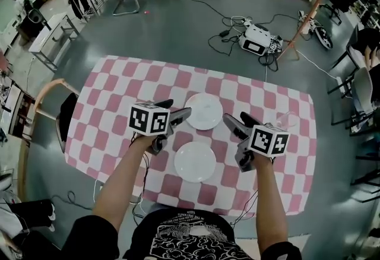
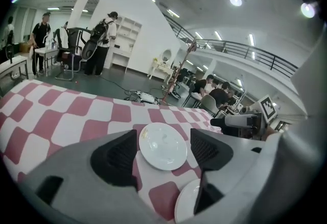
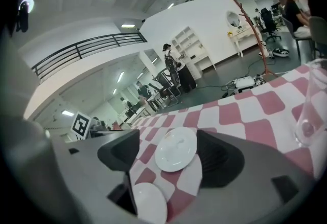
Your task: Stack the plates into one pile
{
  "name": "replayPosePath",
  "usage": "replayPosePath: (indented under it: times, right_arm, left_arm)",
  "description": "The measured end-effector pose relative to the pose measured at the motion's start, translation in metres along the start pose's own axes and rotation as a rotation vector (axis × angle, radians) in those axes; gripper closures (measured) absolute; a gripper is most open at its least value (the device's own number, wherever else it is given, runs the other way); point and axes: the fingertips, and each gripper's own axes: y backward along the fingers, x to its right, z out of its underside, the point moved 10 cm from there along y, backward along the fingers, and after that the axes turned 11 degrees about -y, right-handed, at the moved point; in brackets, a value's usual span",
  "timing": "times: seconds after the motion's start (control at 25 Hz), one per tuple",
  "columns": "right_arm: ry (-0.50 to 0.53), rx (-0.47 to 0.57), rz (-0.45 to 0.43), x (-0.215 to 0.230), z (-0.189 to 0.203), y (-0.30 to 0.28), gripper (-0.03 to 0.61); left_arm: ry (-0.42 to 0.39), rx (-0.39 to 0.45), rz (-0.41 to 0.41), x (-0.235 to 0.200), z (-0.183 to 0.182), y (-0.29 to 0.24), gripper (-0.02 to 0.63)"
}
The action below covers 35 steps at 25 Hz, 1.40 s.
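Head view: round, perhaps ceramic plates (image 1: pixel 203 111) (image 1: pixel 195 162)

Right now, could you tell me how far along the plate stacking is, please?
Nothing is stacked yet: the far plate and near plate lie apart on the table. The left hand-held gripper and right hand-held gripper hover open, empty. Left: setting one plate on the other.

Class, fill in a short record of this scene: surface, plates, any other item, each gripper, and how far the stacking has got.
Surface: table with a pink-and-white checked cover
Plates: two white ones, far plate and near plate, lying apart
Other item: glass, upright near the table's right side
Left gripper: jaws apart, nothing between them
Right gripper: jaws apart, nothing between them
Stacking: not yet done
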Motion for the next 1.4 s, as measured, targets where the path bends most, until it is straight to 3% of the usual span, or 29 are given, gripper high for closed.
replayPosePath:
  times: [0.2, 0.44, 0.72, 0.96, 1.12, 1.4]
  right_arm:
    - [-0.106, -0.030, -0.010, 0.018, 0.002, -0.016, 0.236]
    - [-0.220, -0.102, -0.010, 0.039, 0.015, -0.039, 0.235]
    - [-0.353, -0.162, -0.016, 0.056, 0.030, -0.058, 0.236]
    - [-0.441, -0.179, -0.001, 0.072, 0.037, -0.063, 0.244]
    - [-0.472, -0.177, -0.015, 0.073, 0.037, -0.067, 0.258]
    - [-0.502, -0.186, -0.027, 0.071, 0.040, -0.073, 0.276]
  left_arm:
    - [0.042, -0.065, 0.121, -0.018, 0.006, -0.025, 0.276]
    - [0.292, -0.068, 0.261, -0.046, 0.020, -0.044, 0.276]
    - [0.403, -0.174, 0.353, -0.062, 0.040, -0.061, 0.282]
    - [0.501, -0.218, 0.401, -0.071, 0.048, -0.072, 0.296]
    - [0.517, -0.220, 0.415, -0.074, 0.045, -0.078, 0.312]
    - [0.465, -0.253, 0.432, -0.070, 0.041, -0.086, 0.338]
